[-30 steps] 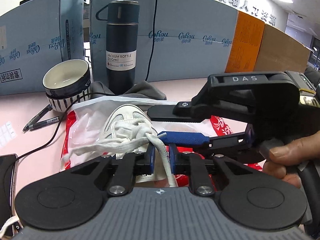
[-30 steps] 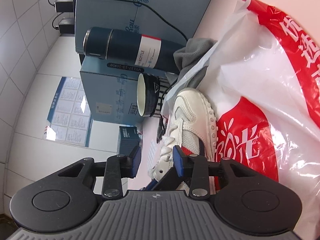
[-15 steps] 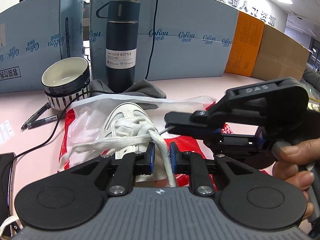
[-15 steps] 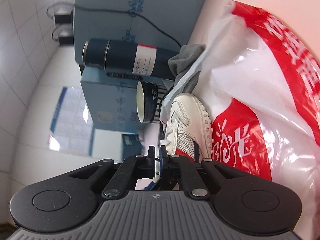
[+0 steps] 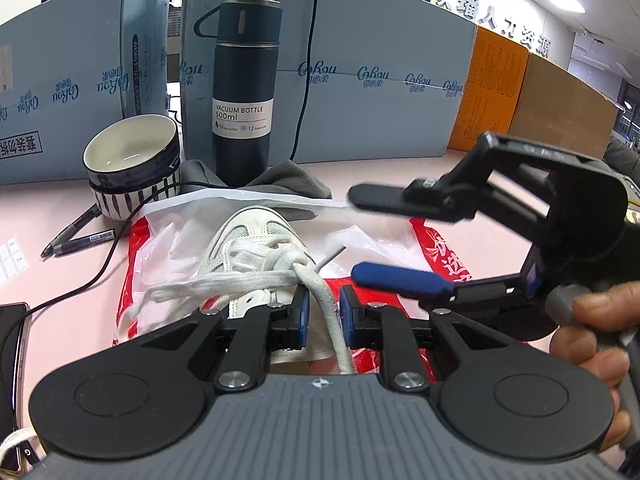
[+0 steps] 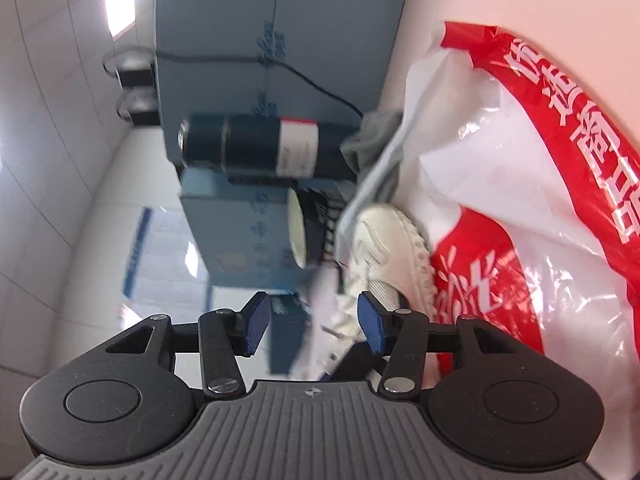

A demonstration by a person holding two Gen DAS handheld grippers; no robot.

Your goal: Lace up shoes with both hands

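Item 1 — white shoe (image 5: pixel 256 236): lying toe away from me on a red-and-white plastic bag (image 5: pixel 384 236) spread over the pink table (image 5: pixel 48 208); in my right wrist view the shoe (image 6: pixel 384 248) is showing blurred, turned sideways.

Item 2 — white lace (image 5: pixel 326 304): running from the knotted crossing on the shoe back between my left gripper (image 5: pixel 323 314) pads. The jaws are standing narrow and pinching this strand. A second end with a thin tip (image 5: pixel 332 257) is sticking out free to the right of the knot.

Item 3 — right gripper (image 5: pixel 354 234), held in a hand (image 5: pixel 596 336): reaching in from the right, just beside the shoe. Its jaws are opening; the 2 blue pads (image 6: pixel 256 322) are standing well apart with nothing pressed between them.

Item 4 — surroundings: a dark vacuum bottle (image 5: pixel 244 92) standing upright on a grey cloth (image 5: pixel 288 184), a striped bowl (image 5: pixel 132 168) to its left, 2 pens (image 5: pixel 76 236) near the bowl, blue cartons (image 5: pixel 380 80) lining the back.
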